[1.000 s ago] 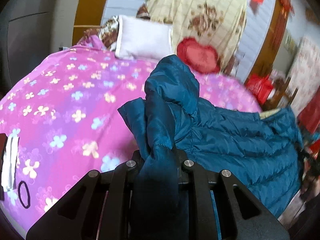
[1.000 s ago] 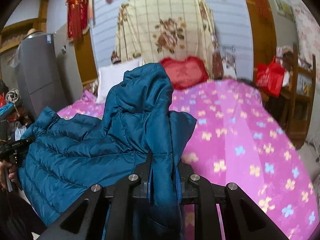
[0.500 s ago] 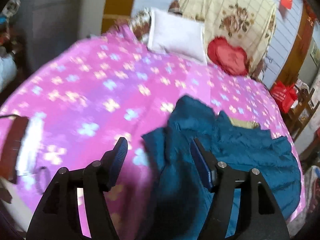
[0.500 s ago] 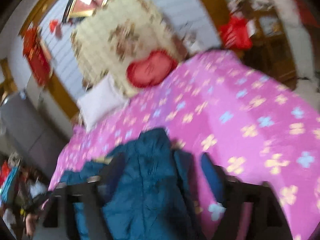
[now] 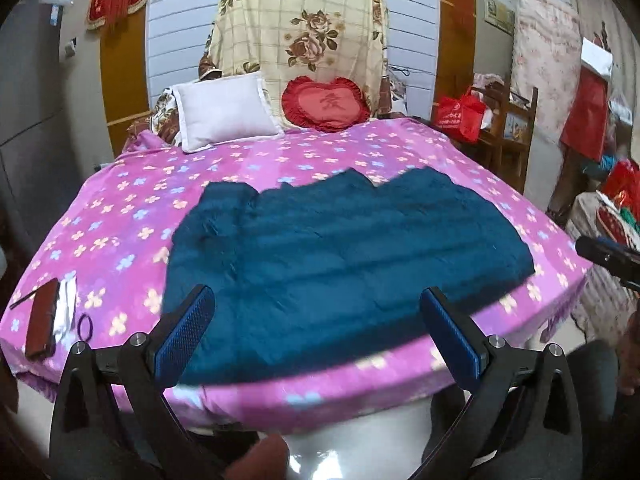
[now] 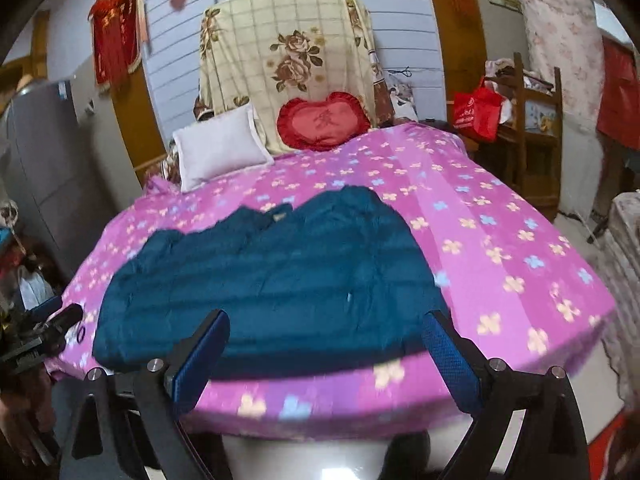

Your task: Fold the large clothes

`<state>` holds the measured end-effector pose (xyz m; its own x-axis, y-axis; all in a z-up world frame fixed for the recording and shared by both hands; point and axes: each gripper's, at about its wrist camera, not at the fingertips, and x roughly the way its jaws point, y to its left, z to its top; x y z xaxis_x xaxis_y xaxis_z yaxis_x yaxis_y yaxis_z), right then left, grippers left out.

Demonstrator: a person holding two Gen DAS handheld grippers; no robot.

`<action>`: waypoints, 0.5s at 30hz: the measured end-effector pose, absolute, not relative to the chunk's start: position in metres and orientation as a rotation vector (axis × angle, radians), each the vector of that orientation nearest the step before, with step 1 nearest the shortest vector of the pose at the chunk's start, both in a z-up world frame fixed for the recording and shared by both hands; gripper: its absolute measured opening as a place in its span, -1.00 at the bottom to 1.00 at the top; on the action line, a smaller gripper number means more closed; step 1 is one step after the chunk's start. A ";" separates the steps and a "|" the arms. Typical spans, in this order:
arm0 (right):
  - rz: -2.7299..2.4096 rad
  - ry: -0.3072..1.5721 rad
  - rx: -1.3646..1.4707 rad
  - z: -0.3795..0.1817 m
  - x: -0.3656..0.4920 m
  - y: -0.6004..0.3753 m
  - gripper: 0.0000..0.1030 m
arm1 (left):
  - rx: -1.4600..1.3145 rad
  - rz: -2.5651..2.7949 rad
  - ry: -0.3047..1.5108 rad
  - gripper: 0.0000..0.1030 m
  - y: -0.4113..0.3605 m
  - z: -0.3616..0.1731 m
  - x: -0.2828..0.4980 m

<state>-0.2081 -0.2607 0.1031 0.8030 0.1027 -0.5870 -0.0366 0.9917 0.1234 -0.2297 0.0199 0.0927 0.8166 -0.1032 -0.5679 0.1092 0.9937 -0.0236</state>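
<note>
you are between folds: the blue jacket (image 5: 340, 256) is lying flat on the pink bed (image 5: 120, 216), near its front edge. your left tool (image 5: 316, 332) and right tool (image 6: 324, 360) are opening wide, holding nothing. next you are probably needing to grip an edge again.

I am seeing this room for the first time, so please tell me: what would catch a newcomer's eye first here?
First comes the teal puffer jacket, lying flat across the near part of the pink flowered bedspread. Next, at the head of the bed, a red heart-shaped cushion sits beside a white pillow.
</note>
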 end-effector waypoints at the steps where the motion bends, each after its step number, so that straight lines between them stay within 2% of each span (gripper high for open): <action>1: 0.074 0.631 0.102 0.105 -0.218 -0.257 0.86 | 0.014 -0.101 0.616 0.99 0.014 0.089 -0.235; 7: 0.093 0.608 0.006 0.111 -0.254 -0.237 0.86 | -0.004 -0.071 0.728 0.99 -0.003 0.077 -0.242; 15: 0.100 0.613 -0.009 0.106 -0.257 -0.233 0.86 | 0.020 -0.004 0.726 0.99 -0.015 0.091 -0.244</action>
